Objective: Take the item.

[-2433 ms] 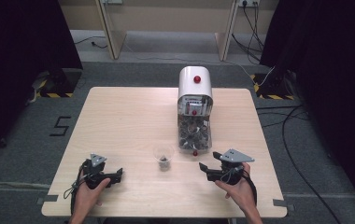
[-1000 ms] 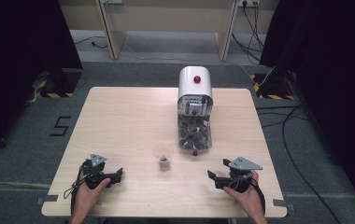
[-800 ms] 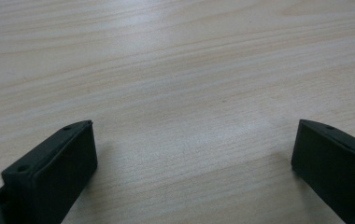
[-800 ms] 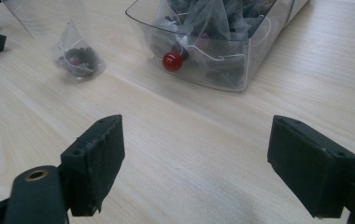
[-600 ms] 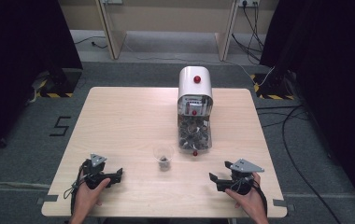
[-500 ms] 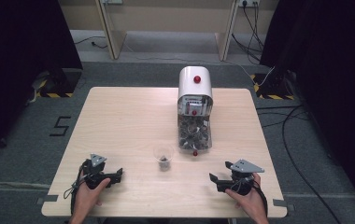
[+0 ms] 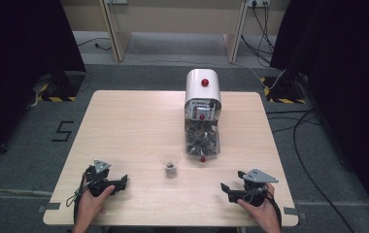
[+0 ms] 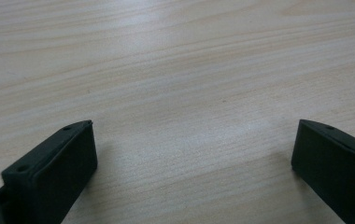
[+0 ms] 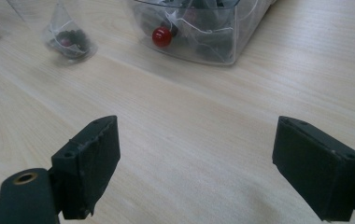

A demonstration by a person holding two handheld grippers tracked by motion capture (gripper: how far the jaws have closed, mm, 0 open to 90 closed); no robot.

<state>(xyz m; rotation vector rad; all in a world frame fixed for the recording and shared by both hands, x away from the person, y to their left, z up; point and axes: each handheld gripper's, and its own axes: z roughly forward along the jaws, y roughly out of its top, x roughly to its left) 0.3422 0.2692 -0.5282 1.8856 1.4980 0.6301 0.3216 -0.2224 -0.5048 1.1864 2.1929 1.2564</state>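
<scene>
While resting low at the bench's (image 7: 139, 116) near edge, jaws wide apart: left hand-held gripper (image 7: 119, 182), right hand-held gripper (image 7: 227, 188), both empty, pointing inward. Between them, farther in, clear cup (image 7: 170, 163) just beside dispenser (image 7: 202, 114).

The table (image 7: 139, 121) is viewed from above, while the dispenser (image 9: 199, 28) is shared close-up by the right gripper view.

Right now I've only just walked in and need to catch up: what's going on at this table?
A person holds a gripper in each hand near the table's front edge. The left gripper and right gripper are both open and hold nothing. Between them stands a small clear cup with something dark inside, just in front of a white dispenser with a clear bin of tea bags.
</scene>
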